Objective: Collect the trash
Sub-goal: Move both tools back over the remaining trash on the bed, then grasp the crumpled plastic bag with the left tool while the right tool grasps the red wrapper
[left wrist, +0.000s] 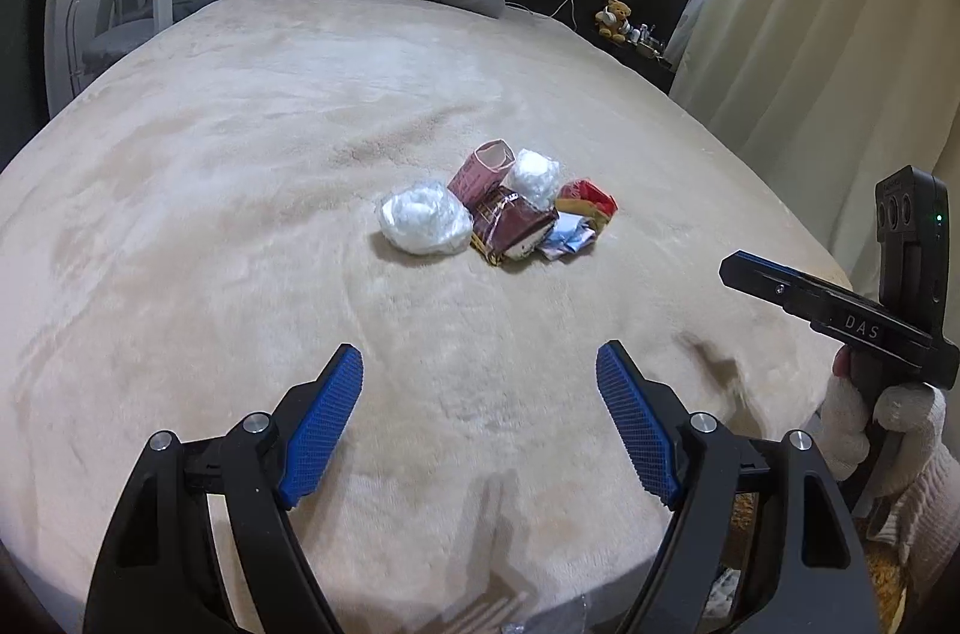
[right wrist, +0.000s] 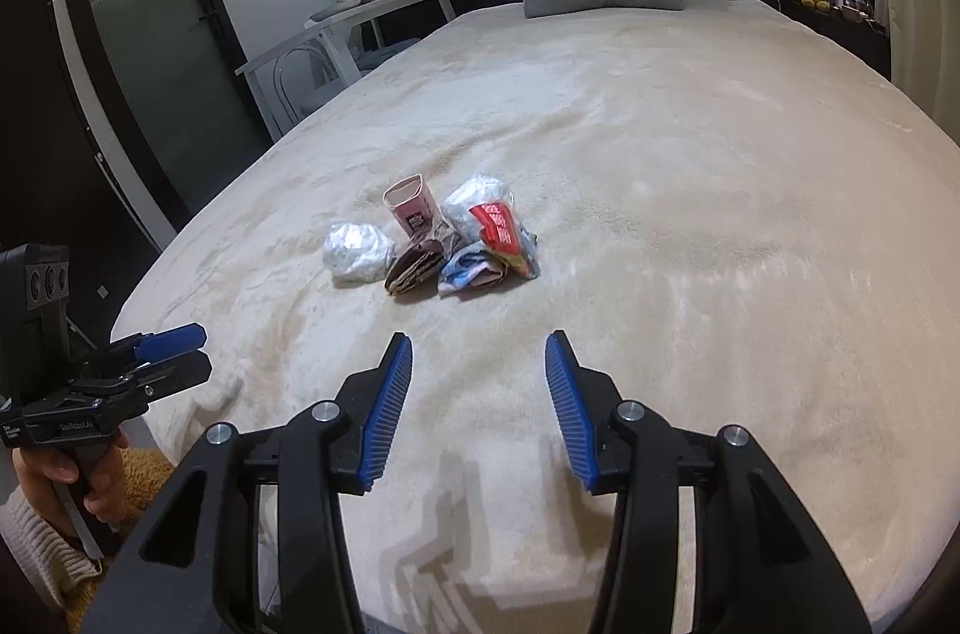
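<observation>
Left wrist view: your left gripper (left wrist: 480, 388) stands wide apart and empty above the bed (left wrist: 240, 214). The trash pile (left wrist: 498, 214) lies mid-bed, well ahead.

Right wrist view: your right gripper (right wrist: 479, 370) is parted, nothing between its pads. The step in hand appears to be the approach. Next, advance toward the clear plastic bundle (right wrist: 357, 251) and straddle it.
</observation>
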A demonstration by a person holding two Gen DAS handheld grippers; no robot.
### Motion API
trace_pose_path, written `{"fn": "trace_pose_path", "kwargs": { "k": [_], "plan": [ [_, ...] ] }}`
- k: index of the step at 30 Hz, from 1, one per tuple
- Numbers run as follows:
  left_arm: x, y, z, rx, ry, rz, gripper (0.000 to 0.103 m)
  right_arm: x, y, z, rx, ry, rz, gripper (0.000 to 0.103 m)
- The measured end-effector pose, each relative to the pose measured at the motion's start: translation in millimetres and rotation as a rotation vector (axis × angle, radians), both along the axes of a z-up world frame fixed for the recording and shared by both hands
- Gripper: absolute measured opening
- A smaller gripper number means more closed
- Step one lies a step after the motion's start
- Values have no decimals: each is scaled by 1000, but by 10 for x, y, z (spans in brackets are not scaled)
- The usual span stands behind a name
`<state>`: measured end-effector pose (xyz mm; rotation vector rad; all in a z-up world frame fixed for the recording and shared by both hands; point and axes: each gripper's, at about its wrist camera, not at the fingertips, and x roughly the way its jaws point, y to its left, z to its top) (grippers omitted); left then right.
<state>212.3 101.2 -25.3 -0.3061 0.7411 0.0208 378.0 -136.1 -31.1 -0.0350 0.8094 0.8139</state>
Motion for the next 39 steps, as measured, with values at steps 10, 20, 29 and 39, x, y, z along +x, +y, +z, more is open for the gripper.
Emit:
{"fn": "trace_pose_path", "kwargs": {
  "k": [10,20,29,39],
  "plan": [
    [678,221,-113,11,38,1,79,547,391,-183,-15,40,-4,57],
    [1166,431,-330,13,97,10,79,940,727,-413,-33,117,15,57],
    [1424,595,-479,-81,85,-16,78,1157,762,-547,-31,169,-34,56],
    [1369,535,-539,-46,80,-62,50,1097,734,-479,-34,136,-24,23]
  ]
}}
